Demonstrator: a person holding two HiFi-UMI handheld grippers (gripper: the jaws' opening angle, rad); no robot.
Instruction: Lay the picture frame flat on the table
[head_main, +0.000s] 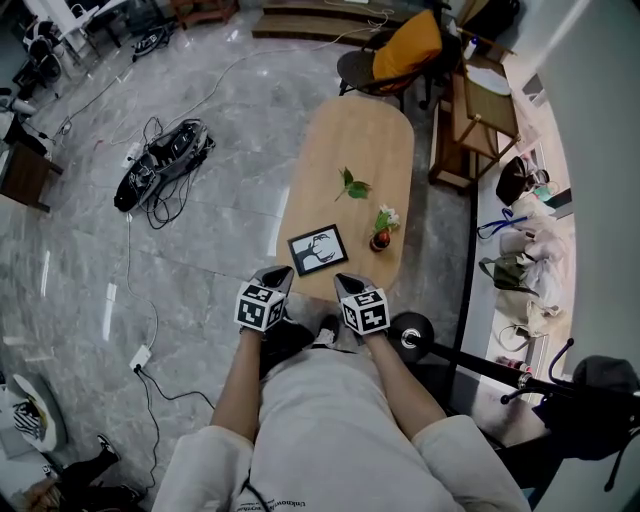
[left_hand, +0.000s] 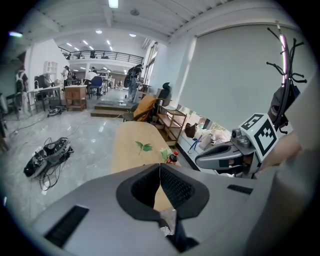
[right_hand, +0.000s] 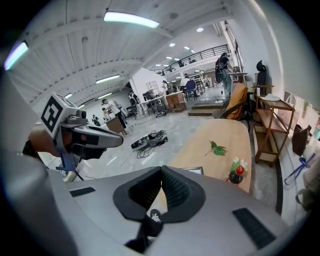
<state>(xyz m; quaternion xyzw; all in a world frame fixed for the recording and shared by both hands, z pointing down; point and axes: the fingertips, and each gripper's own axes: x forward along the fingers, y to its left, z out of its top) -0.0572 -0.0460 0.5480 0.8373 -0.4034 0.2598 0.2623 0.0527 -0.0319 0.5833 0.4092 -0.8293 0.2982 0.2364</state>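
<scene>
The picture frame (head_main: 318, 250), black-edged with a white print, lies flat near the near end of the oval wooden table (head_main: 370, 140). In the right gripper view only its far edge (right_hand: 196, 170) shows above the jaws. My left gripper (head_main: 279, 274) and right gripper (head_main: 346, 283) hover side by side close to my body, just short of the table's near edge and the frame. Both are shut with nothing between the jaws, as seen for the left gripper (left_hand: 159, 171) and the right gripper (right_hand: 161, 173) in their own views. Neither touches the frame.
A green leaf sprig (head_main: 352, 186) and a small dark vase with flowers (head_main: 382, 233) sit on the table beyond the frame. A chair with an orange cushion (head_main: 405, 50) stands at the far end, wooden shelves (head_main: 480, 110) and bags (head_main: 520, 250) to the right, cables (head_main: 160, 160) on the floor left.
</scene>
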